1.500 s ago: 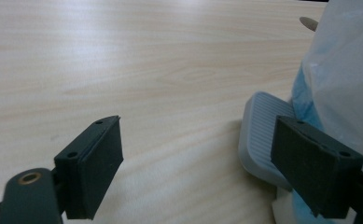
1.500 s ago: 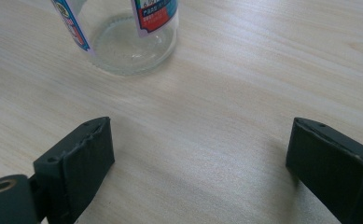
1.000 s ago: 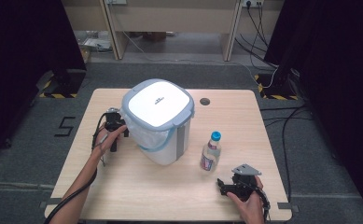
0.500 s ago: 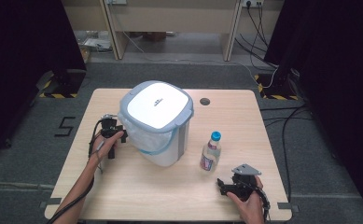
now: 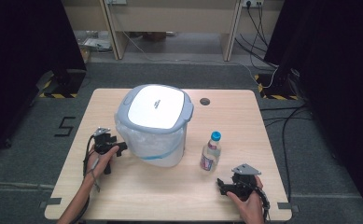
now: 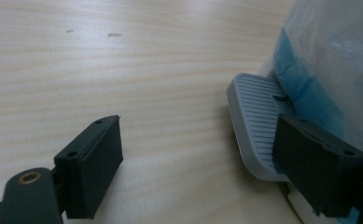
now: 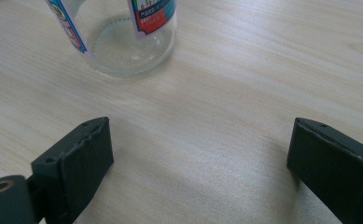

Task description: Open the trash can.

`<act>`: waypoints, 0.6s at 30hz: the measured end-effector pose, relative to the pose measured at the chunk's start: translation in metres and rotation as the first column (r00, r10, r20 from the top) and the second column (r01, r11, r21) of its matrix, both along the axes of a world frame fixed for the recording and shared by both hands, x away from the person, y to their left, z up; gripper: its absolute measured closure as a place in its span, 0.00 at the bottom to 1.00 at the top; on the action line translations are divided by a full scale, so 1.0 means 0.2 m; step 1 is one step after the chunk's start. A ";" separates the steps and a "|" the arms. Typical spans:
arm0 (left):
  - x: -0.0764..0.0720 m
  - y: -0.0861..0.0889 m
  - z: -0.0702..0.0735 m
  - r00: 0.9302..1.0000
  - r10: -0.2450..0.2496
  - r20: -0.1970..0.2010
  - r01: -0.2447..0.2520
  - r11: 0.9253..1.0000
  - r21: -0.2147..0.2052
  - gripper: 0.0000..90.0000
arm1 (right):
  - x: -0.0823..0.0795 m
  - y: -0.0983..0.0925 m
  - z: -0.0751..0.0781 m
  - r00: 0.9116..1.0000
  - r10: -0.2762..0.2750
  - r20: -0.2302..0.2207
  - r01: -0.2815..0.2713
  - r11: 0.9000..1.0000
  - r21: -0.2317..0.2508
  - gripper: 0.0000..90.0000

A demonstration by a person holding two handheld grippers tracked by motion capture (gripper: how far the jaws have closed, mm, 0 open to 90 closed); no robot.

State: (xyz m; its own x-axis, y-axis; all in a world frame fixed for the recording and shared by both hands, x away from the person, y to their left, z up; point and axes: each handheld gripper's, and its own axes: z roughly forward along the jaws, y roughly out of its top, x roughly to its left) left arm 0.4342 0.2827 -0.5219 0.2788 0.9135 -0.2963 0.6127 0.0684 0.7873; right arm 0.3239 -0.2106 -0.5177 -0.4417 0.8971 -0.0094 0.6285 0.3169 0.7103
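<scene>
A white pedal bin (image 5: 153,123) with a grey-rimmed lid and a clear liner bag stands mid-table. Its ribbed grey foot pedal (image 6: 254,123) sticks out at the base. My left gripper (image 5: 118,148) is open at the bin's lower left side; in the left gripper view its right jaw rests over the pedal's edge, midpoint (image 6: 214,163). A clear plastic bottle (image 5: 210,150) with a blue cap and a red-and-blue label stands upright right of the bin; its base (image 7: 130,44) shows ahead of my right gripper (image 7: 202,161). That gripper (image 5: 223,185) is open and empty near the front right.
The light wooden table (image 5: 263,140) has a round cable hole (image 5: 205,101) at its back edge. Dark curtains and cables surround the table on the floor. Bare wood lies in front of the bin and along the left side.
My left gripper has dropped from the bin's upper left side down toward the base by the pedal. The right gripper and the bottle have stayed put.
</scene>
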 end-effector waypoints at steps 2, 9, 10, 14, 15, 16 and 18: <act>-0.05 -0.01 0.00 1.000 0.003 0.011 -0.004 1.000 0.016 0.17 | 0.00 0.00 0.00 1.000 0.000 0.000 0.000 1.000 0.000 0.08; -0.21 -0.06 0.01 0.999 -0.023 0.031 0.021 0.997 0.070 0.17 | 0.00 0.00 0.00 1.000 -0.001 0.000 0.001 1.000 0.000 0.08; -0.23 -0.07 0.02 0.999 -0.027 0.034 0.025 0.997 0.076 0.17 | 0.00 0.00 0.00 1.000 -0.002 -0.001 0.002 1.000 0.001 0.08; -0.28 -0.09 0.02 0.998 -0.047 0.037 0.044 0.996 0.077 0.17 | 0.00 0.00 0.00 1.000 -0.007 -0.001 0.007 1.000 0.001 0.08; -0.28 -0.09 0.02 0.998 -0.054 0.035 0.052 0.996 0.078 0.17 | 0.00 0.00 0.00 1.000 -0.009 -0.001 0.009 1.000 0.001 0.08; -0.28 -0.08 0.03 0.998 -0.063 0.028 0.061 0.995 0.080 0.17 | 0.00 0.00 0.00 1.000 -0.011 0.000 0.011 1.000 0.001 0.08; -0.26 -0.08 0.05 0.997 -0.079 0.013 0.077 0.993 0.092 0.15 | 0.00 0.01 0.00 1.000 -0.012 0.001 0.012 1.000 -0.002 0.10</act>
State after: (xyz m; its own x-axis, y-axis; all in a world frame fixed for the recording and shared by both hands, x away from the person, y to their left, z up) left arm 0.3830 0.2673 -0.5128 0.3545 0.9117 -0.2075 0.5999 -0.0515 0.7984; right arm 0.3230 -0.2095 -0.5174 -0.4309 0.9023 -0.0115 0.6313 0.3105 0.7106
